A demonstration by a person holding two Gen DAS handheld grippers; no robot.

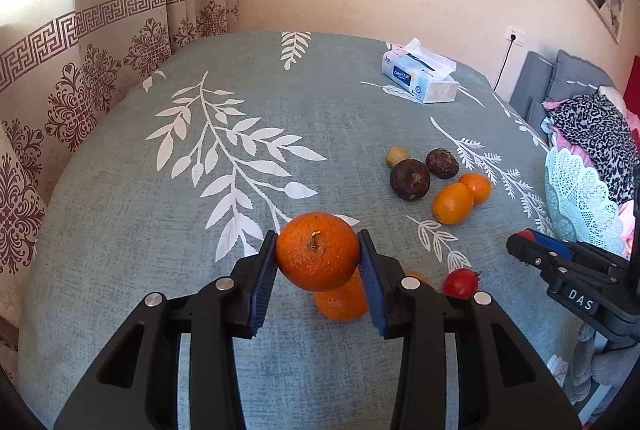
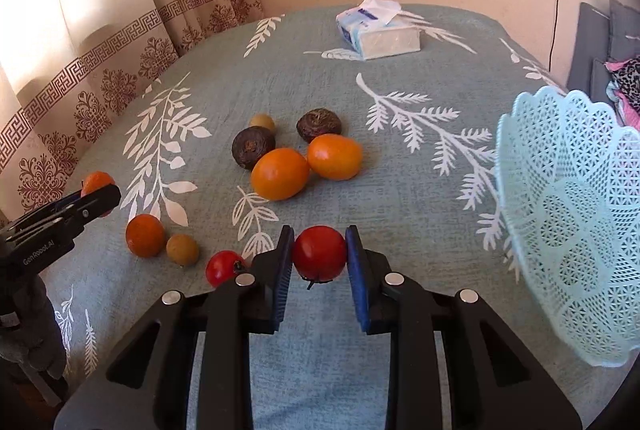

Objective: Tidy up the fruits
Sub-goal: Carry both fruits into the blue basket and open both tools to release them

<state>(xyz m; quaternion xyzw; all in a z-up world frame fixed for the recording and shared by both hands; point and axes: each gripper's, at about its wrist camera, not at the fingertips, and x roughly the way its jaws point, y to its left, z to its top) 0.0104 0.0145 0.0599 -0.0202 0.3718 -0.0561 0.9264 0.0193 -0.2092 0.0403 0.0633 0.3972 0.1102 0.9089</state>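
left gripper [image 1: 318, 258] clamped on mandarin [image 1: 317, 250], held above counter [image 1: 120, 209]; right gripper [image 2: 319, 254] clamped on tomato [image 2: 319, 253], left of basket [image 2: 572, 213]; other fruits loose on counter, left of basket

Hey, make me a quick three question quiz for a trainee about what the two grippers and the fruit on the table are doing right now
1. True or false: the left gripper is shut on an orange.
2. What does the right gripper hold? A) red tomato B) tissue box C) basket
3. Fill in: the lace basket sits at the table's ____ side in the right wrist view.

Key: 1 true; 2 A, the red tomato; 3 right.
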